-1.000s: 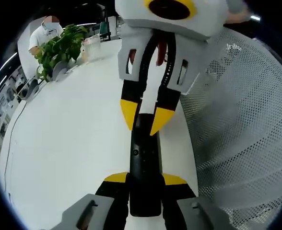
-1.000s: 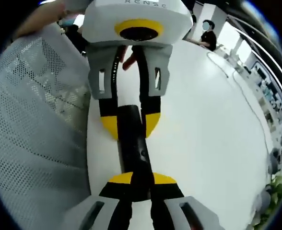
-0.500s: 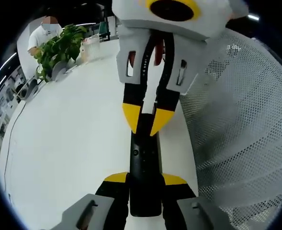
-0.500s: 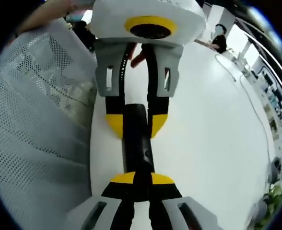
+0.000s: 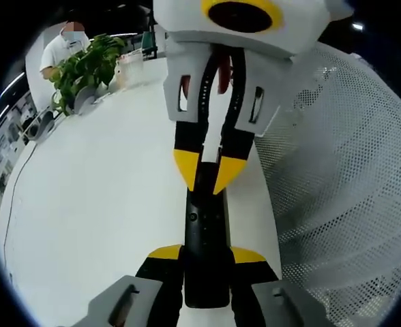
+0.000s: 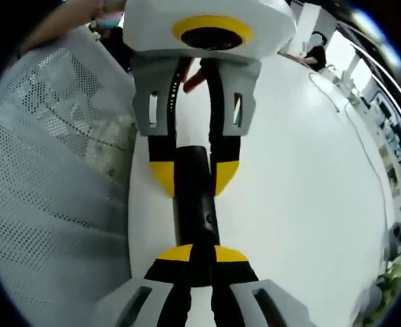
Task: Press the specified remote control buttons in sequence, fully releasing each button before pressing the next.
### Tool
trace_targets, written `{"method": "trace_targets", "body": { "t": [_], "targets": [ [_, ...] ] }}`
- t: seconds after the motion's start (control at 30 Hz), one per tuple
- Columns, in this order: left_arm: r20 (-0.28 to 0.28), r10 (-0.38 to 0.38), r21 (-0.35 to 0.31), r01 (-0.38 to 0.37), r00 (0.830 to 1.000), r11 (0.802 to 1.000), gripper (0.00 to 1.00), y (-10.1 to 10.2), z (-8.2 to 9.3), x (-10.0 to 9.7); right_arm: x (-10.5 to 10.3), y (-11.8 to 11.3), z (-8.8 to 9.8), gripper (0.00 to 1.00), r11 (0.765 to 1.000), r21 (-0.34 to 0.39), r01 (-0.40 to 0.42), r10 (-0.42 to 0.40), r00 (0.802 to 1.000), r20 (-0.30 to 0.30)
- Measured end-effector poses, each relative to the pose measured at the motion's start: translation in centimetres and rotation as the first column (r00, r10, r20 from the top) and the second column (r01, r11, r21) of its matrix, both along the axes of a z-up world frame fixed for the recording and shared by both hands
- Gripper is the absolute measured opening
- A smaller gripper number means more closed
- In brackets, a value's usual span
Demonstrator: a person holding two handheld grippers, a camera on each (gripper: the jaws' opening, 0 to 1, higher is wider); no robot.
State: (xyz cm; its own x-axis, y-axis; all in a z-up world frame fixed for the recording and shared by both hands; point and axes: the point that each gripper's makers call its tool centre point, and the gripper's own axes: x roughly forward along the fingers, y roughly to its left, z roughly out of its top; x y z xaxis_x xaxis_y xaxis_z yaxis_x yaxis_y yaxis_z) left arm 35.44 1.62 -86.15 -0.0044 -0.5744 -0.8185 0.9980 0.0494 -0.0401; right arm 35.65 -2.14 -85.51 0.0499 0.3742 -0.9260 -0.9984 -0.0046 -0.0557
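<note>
The left hand-held gripper (image 5: 206, 253) is clamping the black remote (image 5: 205, 238) at 6 o'clock on the white bench (image 5: 91, 204). The right hand-held gripper (image 6: 195, 253), jaws nearly closed, is edging closer along it since earlier. A potted plant (image 5: 84, 68) is sitting at 10 o'clock in the left gripper view.

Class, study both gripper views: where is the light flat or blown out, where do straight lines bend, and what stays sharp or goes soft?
Left gripper view: even light on the white table, almost shadowless; its edge curves from fisheye distortion; the remote is sharp, the plant softer. Right gripper view: the table glares near-white, the mesh bulges outward, the remote is crisp.
</note>
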Motion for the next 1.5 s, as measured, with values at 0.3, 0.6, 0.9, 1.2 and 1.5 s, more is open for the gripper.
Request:
{"method": "trace_targets", "body": {
  "t": [0.3, 0.6, 0.9, 1.2, 1.5],
  "targets": [
    [-0.005, 0.011, -0.002, -0.011, 1.0, 1.0, 0.25, 0.0, -0.01, 0.06, 0.03, 0.12, -0.08, 0.06, 0.999, -0.047, -0.019, 0.018, 0.999, -0.034],
    [-0.008, 0.016, -0.009, -0.016, 1.0, 1.0, 0.25, 0.0, 0.01, 0.05, -0.1, -0.02, 0.1, 0.06, 1.0, 0.026, 0.012, -0.012, 1.0, -0.001],
    [-0.013, 0.018, -0.013, -0.019, 1.0, 1.0, 0.25, 0.02, 0.01, 0.05, -0.07, 0.17, 0.2, 0.06, 0.999, 0.047, -0.01, 0.01, 1.0, 0.017],
    [-0.015, 0.018, -0.014, -0.018, 1.0, 1.0, 0.25, 0.01, -0.01, 0.05, -0.58, 0.49, -0.05, 0.05, 0.977, -0.043, -0.21, 0.213, 0.972, 0.093],
    [-0.02, 0.02, -0.013, -0.02, 1.0, 1.0, 0.25, -0.06, 0.01, 0.09, -0.19, 0.4, -0.05, 0.05, 0.991, -0.046, -0.125, 0.126, 0.992, 0.027]
  ]
}}
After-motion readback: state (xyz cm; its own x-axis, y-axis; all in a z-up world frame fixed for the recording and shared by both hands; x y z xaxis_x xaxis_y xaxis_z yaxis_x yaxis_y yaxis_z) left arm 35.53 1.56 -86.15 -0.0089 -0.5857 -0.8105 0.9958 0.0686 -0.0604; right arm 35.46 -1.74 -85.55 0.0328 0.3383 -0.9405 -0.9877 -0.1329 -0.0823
